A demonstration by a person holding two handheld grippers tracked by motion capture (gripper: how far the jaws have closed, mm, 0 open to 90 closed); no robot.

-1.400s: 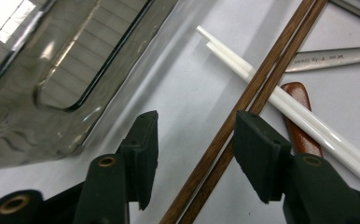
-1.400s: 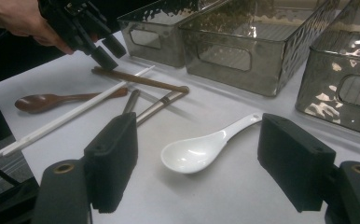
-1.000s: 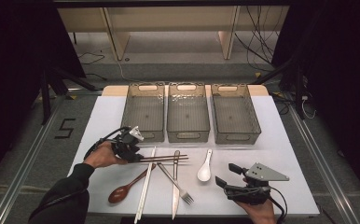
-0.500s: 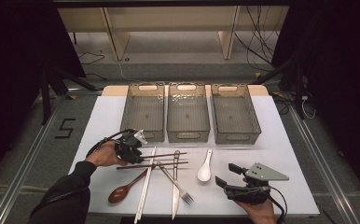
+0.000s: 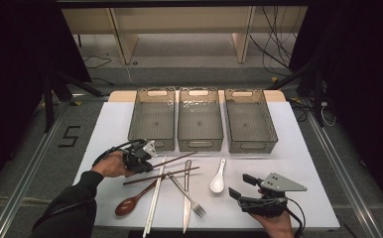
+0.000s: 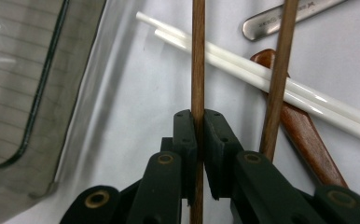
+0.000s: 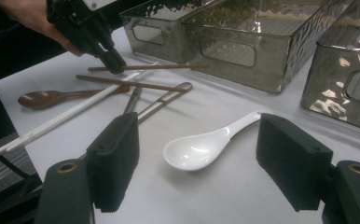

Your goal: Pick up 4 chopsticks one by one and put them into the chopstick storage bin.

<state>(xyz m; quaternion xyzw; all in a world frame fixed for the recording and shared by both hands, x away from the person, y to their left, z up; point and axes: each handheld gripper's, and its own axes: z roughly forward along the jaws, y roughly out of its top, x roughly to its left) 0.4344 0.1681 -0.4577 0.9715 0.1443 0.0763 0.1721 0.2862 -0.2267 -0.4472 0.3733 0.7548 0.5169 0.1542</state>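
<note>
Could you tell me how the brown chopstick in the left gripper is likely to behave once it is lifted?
The brown chopstick looks like thin, rigid wood, so probably light and stiff. The left gripper pinches it near one end, so the long free end may droop or pivot. Its rounded shaft could roll if released.

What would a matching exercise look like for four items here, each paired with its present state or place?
Things:
1. upper brown wooden chopstick
2. white ceramic soup spoon
3. brown wooden spoon
4. right gripper

States:
A. jaws wide apart, nothing between them
B. lies under the pair of white chopsticks
C. clamped between the left gripper jaws
D. lies alone, bowl up, below the middle bin

Pairs: 1-C, 2-D, 3-B, 4-A
</note>
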